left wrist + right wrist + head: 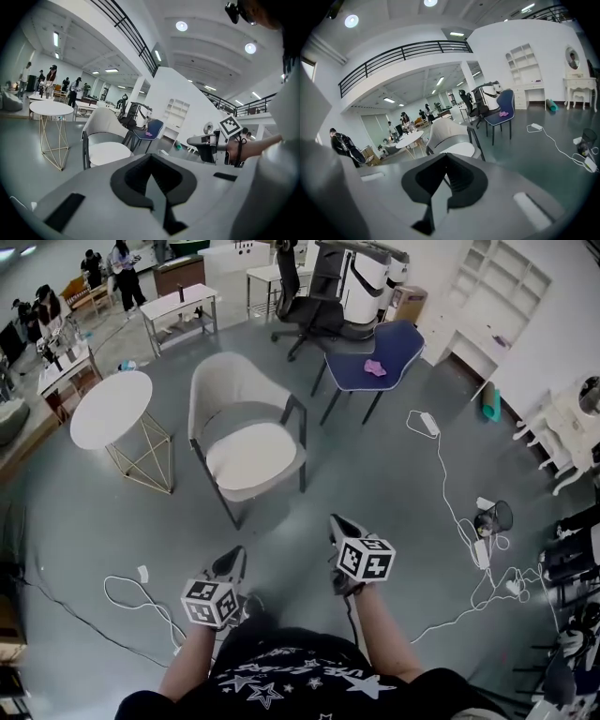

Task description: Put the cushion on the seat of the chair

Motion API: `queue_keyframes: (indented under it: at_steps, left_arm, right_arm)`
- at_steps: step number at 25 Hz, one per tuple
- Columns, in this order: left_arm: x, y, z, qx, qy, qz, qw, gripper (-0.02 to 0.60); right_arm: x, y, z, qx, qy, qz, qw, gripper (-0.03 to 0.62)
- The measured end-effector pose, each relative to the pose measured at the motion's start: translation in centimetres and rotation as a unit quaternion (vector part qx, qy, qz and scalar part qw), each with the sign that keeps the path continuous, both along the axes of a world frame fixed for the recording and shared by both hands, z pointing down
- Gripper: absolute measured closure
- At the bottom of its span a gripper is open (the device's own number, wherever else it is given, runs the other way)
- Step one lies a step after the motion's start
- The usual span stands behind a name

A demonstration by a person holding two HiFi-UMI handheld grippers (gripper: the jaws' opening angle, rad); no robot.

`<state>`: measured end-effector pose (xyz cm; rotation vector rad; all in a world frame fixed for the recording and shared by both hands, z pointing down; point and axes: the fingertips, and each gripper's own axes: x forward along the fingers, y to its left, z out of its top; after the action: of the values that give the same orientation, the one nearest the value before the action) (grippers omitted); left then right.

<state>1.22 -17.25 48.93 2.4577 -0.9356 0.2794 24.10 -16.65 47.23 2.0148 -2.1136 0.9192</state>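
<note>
— What does the head view give?
— The chair, a table beside it, and the cushion lying flat on the chair's seat.
— And the grippers?
— The left gripper and right gripper are well short of the chair, jaws clenched together, nothing between them.
— Anything only 1 view shows?
— Only the left gripper view catches the right gripper side-on; the right gripper view never shows the left.

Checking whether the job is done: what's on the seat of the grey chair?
A white cushion lies on the grey chair, covering most of the seat; only a dark strip shows behind it. Anything under the cushion is hidden.
</note>
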Motion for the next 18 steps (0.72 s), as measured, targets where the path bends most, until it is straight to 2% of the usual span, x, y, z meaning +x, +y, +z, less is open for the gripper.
queue_keyframes:
  at_steps: [8,13,18]
  left_arm:
    - [2.3,5.6,-4.8,0.060,0.009,-0.024,0.9979,0.574]
    - [2.5,11.9,-5.4,0.064,0.017,-0.060,0.9960,0.574]
    - [0.3,17.1,-4.5,0.055,-0.001,-0.112,0.9921,0.574]
  right_arm:
    - [-4.6,5.1,-1.9,0.028,-0.016,-0.095,0.995,0.591]
    - [-6.6,11.5,-2.5,0.029,-0.063,-0.147,0.987,0.591]
    - [-6.2,16.0,-1.8,0.025,-0.060,-0.168,0.984,0.591]
